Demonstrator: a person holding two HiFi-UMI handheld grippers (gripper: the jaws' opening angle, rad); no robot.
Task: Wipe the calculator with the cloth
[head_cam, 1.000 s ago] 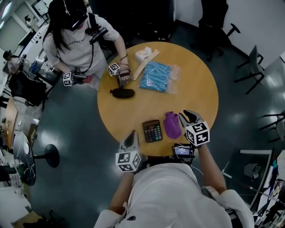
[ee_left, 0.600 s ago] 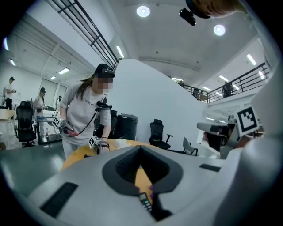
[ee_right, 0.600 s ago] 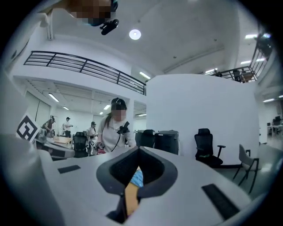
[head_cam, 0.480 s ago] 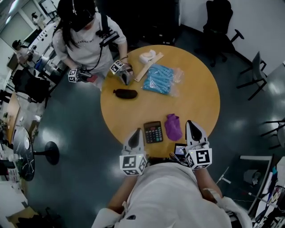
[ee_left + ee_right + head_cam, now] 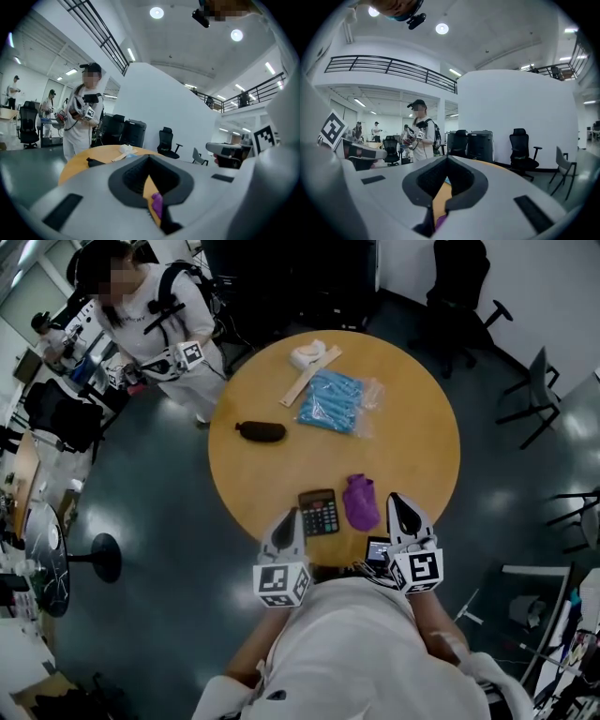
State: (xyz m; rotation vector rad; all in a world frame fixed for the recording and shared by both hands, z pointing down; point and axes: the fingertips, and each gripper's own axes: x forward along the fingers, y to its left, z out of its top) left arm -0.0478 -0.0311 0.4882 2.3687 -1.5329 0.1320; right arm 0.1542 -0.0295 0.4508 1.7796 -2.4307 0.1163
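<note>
Crumpled purple cloth (image 5: pixel 361 502) by rect. calculator (image 5: pixel 319 512)

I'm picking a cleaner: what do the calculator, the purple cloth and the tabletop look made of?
Calculator: probably hard plastic, matte black casing with rows of keys.
Cloth: soft fabric, purple, crumpled into folds.
Table: wood or wood-look laminate, smooth tan surface; which, I can't tell.
</note>
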